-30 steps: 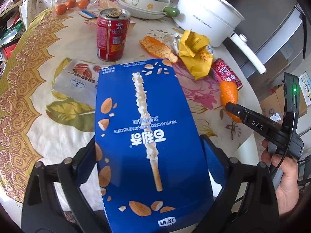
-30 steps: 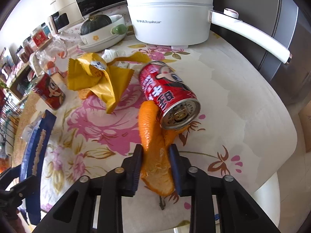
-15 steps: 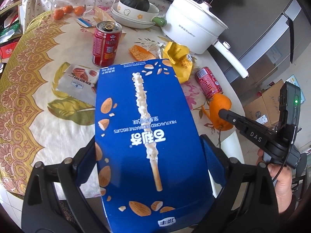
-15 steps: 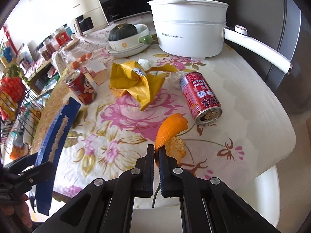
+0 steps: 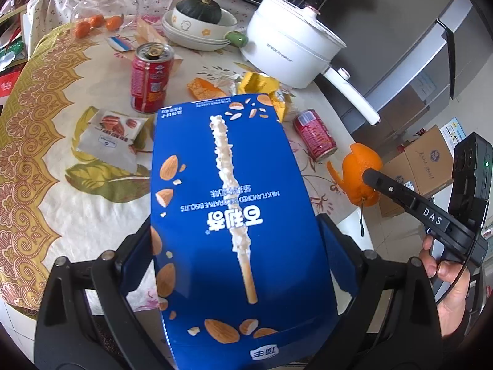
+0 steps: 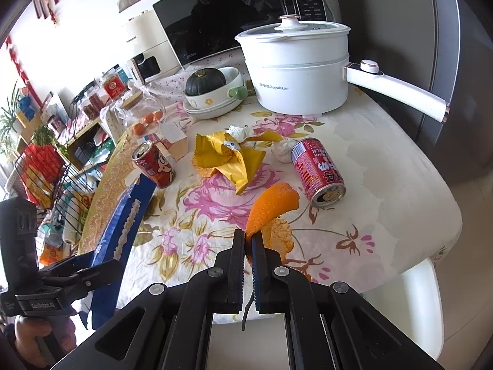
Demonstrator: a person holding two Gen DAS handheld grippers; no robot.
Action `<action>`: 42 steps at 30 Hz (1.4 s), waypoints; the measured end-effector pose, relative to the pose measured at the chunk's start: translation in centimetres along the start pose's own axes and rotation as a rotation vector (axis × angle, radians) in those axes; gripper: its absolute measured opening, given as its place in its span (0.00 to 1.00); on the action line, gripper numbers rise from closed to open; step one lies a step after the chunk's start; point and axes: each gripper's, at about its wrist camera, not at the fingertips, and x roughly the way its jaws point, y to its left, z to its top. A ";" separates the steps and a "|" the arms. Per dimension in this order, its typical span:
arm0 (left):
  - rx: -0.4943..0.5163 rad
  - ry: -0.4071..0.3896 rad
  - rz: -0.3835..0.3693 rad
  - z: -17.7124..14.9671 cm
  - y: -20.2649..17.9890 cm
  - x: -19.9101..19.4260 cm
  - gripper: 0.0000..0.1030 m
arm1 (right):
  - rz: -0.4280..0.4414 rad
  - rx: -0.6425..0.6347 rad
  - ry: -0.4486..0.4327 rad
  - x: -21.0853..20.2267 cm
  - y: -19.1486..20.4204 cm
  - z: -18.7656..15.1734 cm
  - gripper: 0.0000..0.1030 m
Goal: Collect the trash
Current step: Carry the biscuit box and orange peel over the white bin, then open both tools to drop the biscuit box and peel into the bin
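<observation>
floral cloth covers the round table [image 6: 400, 166], which stands against a grey fridge with a microwave and a white electric pot [image 6: 295, 74] at the back. the left gripper [image 5: 243, 237] is clamped on a blue biscuit box [image 5: 234, 203], its two fingers pressing the box's long sides while the box is held up over the table with its printed face to the camera. the right gripper [image 6: 248, 240] has its jaws pinched together on a curl of orange peel [image 6: 272, 205], which is lifted clear of the cloth near the table's front edge. in the left wrist view the peel [image 5: 362, 172] shows beside the right gripper's finger [image 5: 388, 188], with a hand [image 5: 446, 280] gripping the handle. on the table lie a tipped red can [image 6: 319, 171] just beyond the peel, an upright red can [image 6: 154, 165] with its top open, a crumpled yellow wrapper [image 6: 231, 157] between them, a white snack packet [image 5: 107, 135], another piece of peel [image 5: 205, 88] and a bowl [image 6: 215, 95] holding a dark green squash [image 6: 205, 81].
</observation>
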 end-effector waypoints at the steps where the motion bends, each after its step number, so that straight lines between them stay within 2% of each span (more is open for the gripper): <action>1: 0.007 0.002 -0.004 0.0 -0.3 0.1 0.94 | -0.005 -0.001 -0.001 -0.2 -0.2 -0.1 0.05; 10: 0.098 0.062 -0.062 -1.3 -5.9 2.8 0.94 | -0.073 0.040 -0.004 -3.6 -4.6 -1.7 0.05; 17: 0.213 0.136 -0.108 -3.7 -11.7 5.7 0.94 | -0.143 0.093 0.005 -6.7 -9.5 -4.3 0.05; 28: 0.362 0.274 -0.171 -8.7 -19.4 10.4 0.94 | -0.199 0.144 0.066 -8.9 -14.8 -9.1 0.05; 33: 0.405 0.306 -0.158 -9.8 -20.9 11.6 0.94 | -0.224 0.158 0.082 -9.6 -16.5 -10.7 0.05; 38: 0.423 0.291 -0.146 -9.4 -20.8 11.6 0.95 | -0.236 0.167 0.093 -9.9 -17.6 -11.3 0.05; 40: 0.423 0.261 -0.105 -9.2 -20.7 11.5 0.96 | -0.238 0.167 0.097 -9.8 -17.8 -11.4 0.05; 42: 0.443 0.234 -0.028 -9.3 -20.8 11.3 0.99 | -0.240 0.167 0.101 -9.8 -18.0 -11.5 0.05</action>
